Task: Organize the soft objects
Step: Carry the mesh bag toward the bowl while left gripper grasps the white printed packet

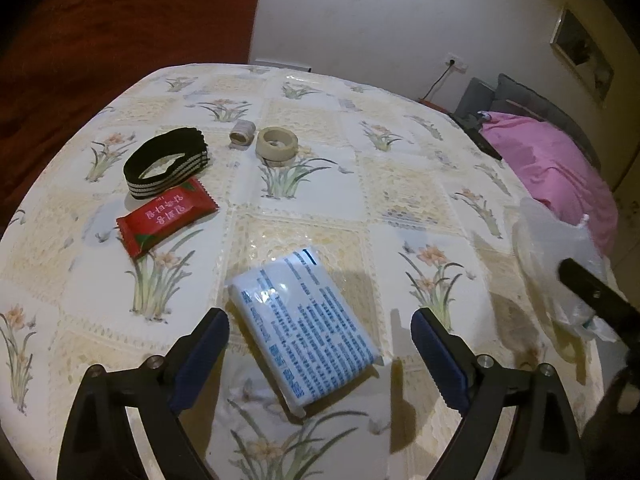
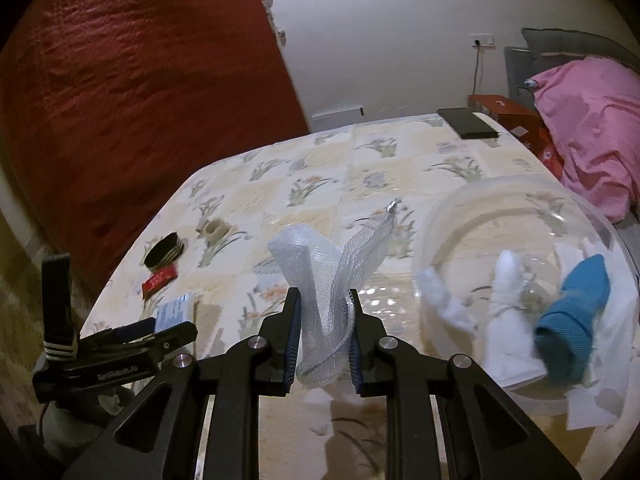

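Left wrist view: the left gripper (image 1: 320, 344) hovers low over a table covered in a cream floral plastic tablecloth (image 1: 400, 184), its blue-padded jaws spread wide and holding nothing. Between and just ahead of them lies a white soft pack printed with blue text (image 1: 306, 330), flat on the cloth and not touched by either pad. Farther off lie a red foil sachet (image 1: 168, 218), a black elastic band with white stripes (image 1: 168, 162) touching the sachet's far edge, a small grey roll (image 1: 242, 133) and a beige roll of tape (image 1: 277, 143). At the right edge stands a clear plastic bowl (image 1: 536, 224). Right wrist view: the right gripper (image 2: 323, 316) is clamped on a crumpled piece of white plastic mesh netting (image 2: 332, 280), which rises above the pads, held above the table just left of the clear bowl (image 2: 440, 216). Inside the bowl rest white fabric pieces (image 2: 508, 320) and a folded teal ribbed cloth (image 2: 572, 320). The task looks partly done: some soft items sit in the bowl, the netting seems next to go in, and the pack, sachet, band and rolls remain out on the table.
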Tool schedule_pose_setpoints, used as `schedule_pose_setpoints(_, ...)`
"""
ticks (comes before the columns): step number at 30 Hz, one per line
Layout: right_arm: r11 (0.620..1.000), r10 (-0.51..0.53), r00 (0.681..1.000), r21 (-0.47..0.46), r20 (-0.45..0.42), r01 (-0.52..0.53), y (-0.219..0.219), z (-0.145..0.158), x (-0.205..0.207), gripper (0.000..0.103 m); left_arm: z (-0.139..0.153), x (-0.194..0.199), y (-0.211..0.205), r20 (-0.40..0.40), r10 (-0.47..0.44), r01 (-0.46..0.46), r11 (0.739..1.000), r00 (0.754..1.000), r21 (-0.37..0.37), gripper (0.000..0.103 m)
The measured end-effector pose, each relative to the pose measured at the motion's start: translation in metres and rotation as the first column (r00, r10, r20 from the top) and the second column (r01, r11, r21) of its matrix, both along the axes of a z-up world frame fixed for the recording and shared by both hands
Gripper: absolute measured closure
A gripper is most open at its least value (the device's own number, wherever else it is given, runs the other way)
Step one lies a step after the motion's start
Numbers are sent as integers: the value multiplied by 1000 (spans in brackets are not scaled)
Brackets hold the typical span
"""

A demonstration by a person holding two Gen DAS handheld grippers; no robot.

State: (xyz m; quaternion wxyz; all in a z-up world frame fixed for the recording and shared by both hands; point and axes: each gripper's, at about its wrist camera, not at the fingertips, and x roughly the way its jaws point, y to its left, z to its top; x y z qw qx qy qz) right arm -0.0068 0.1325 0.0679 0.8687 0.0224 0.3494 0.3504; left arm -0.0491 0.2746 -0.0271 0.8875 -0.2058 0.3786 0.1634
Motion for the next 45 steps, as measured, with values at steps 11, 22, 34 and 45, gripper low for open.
schedule_pose_setpoints(11,997,-62,998,39,2,62,-30,4,10,82,1,0,-1,-8,12,-12,999,1000,33,50)
schedule_pose_setpoints(22,981,-186,983,49,-2,186,-70,5,29,82,25,4,-28,51,-66,62,995,997,76,50)
schedule_pose_setpoints(34,956,-292,956,35,-26,292,-101,-8,49,67,38,17,-55,65,-131,125,988,989,92,50)
schedule_pose_setpoints(45,950,-303,953,73,-18,304,-117,-5,49,56,46,30,-79,74,-189,180,978,979,106,50)
